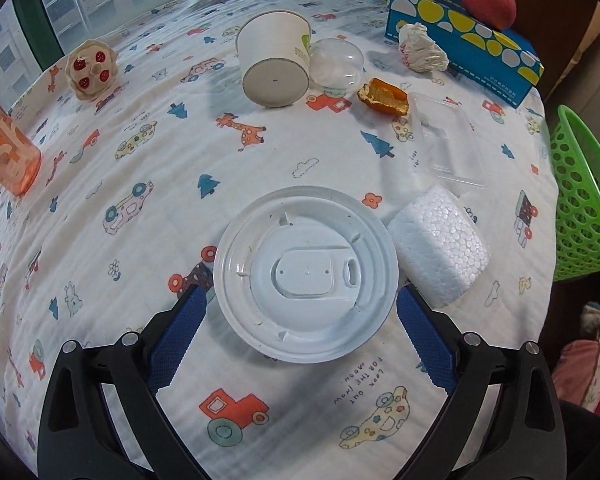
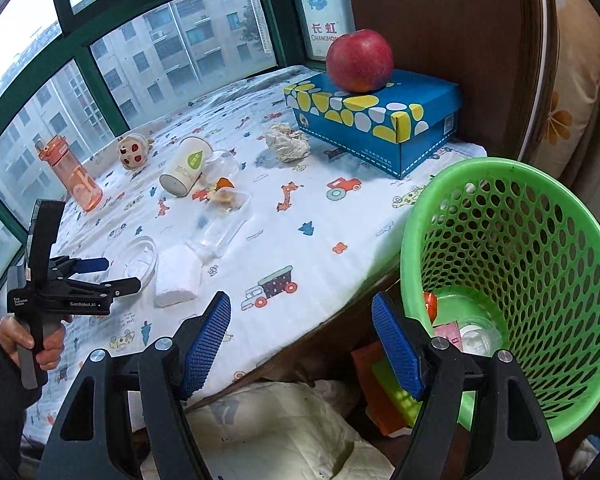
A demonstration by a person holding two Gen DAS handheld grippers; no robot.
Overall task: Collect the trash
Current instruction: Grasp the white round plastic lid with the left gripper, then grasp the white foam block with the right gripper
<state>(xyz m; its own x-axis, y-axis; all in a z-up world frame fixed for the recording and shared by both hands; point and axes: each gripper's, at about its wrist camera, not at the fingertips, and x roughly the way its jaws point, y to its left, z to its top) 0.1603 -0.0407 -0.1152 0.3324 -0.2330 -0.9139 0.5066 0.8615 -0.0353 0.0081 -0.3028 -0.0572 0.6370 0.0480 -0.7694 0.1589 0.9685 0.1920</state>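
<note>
The left gripper is spread wide, its blue pads on either side of a round plastic lid that lies flat on the printed cloth; the pads stand just clear of the lid's rim and clasp nothing. Just right of the lid, touching or nearly touching it, lies a white foam block, and beyond that a clear tray. Farther back are a piece of orange peel, a clear dome and a paper cup tipped on its side, its base facing the camera, with the dome against its right side. A crumpled wrapper lies against a blue box at the far right, and a red apple sits on the box. At the far left stand a small toy and an orange bottle. The green basket hangs off the right edge of the cloth. From the right wrist view, the right gripper is also released and empty, held off the near edge of the cloth, its right pad just beside the basket, which is tilted with its mouth toward the camera and already holds some trash at the bottom. In that view the left gripper sits at the near left over the lid.
</note>
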